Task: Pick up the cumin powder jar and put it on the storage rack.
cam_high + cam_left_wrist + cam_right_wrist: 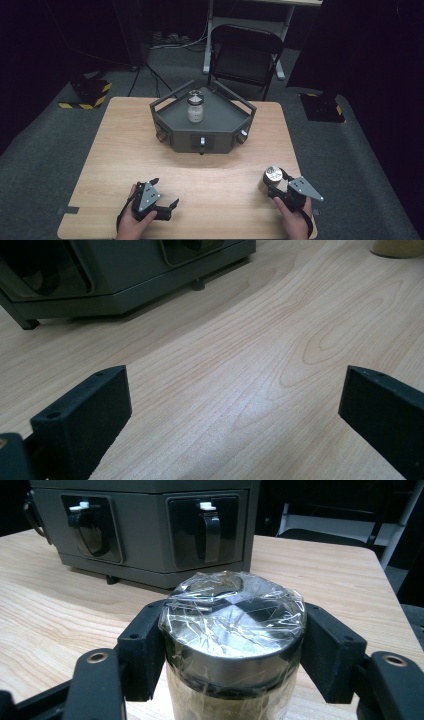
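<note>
My right gripper [272, 186] is shut on a jar [271, 177] with a silver lid wrapped in clear film, standing upright at the table's front right. In the right gripper view the jar [233, 640] sits between both black jaws. A second jar [195, 108] with a silver cap stands on top of the dark grey hexagonal box [220, 135] at the table's far middle. My left gripper [166, 194] rests at the front left, open, with bare wood between its jaws [235, 405].
The box has latches on its front faces [210, 527] and handle rails along its back edges. A black folding chair [245, 52] stands beyond the table. The wooden table [125, 155] has bare surface between box and grippers.
</note>
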